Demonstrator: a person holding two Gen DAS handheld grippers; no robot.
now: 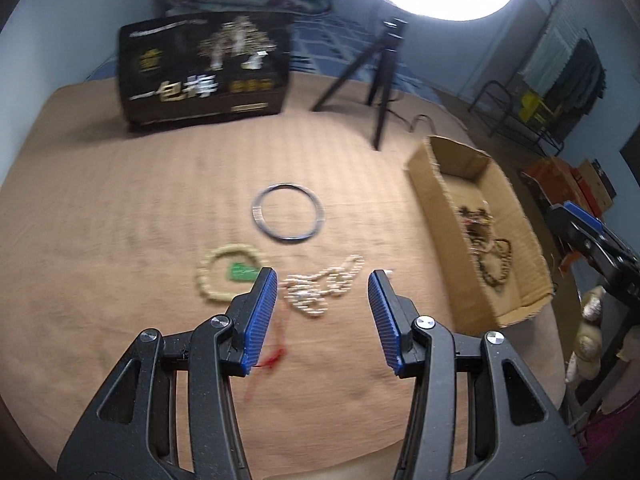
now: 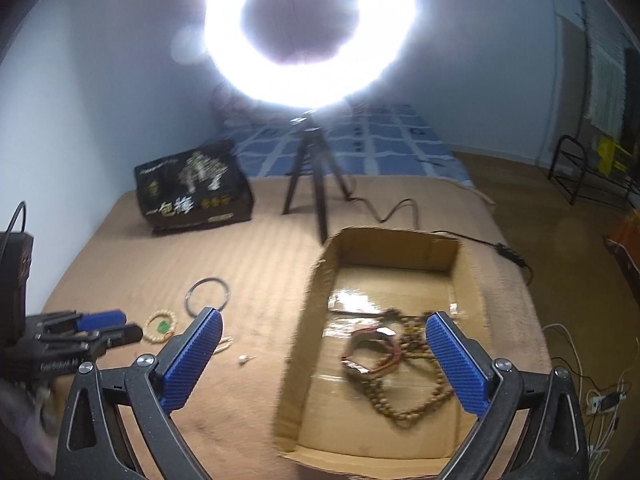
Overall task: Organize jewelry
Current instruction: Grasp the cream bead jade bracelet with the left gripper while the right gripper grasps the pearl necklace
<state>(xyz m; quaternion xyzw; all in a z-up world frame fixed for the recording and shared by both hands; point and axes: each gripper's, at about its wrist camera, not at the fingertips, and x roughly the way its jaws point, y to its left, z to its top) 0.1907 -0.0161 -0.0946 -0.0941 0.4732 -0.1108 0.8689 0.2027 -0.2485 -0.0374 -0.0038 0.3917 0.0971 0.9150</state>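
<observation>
On the tan cloth lie a pale pearl necklace point(image 1: 324, 290) with a red tassel point(image 1: 276, 356), a cream bead bracelet point(image 1: 218, 276) with a green tag, and a metal bangle point(image 1: 287, 213). My left gripper point(image 1: 323, 280) is open and empty, hovering just over the pearl necklace. A cardboard box point(image 2: 308, 308) holds brown bead strings point(image 2: 404, 384) and a red bracelet point(image 2: 372, 354). My right gripper point(image 2: 324, 322) is open and empty above the box's near end. The bangle point(image 2: 208, 296) and cream bracelet point(image 2: 160, 326) also show in the right wrist view.
A black printed box point(image 1: 204, 72) stands at the back left. A tripod point(image 1: 380, 80) with a bright ring light point(image 2: 310, 32) stands behind the cardboard box point(image 1: 440, 216), its cable point(image 2: 396, 208) trailing right. A small pearl piece point(image 2: 245, 359) lies left of the box.
</observation>
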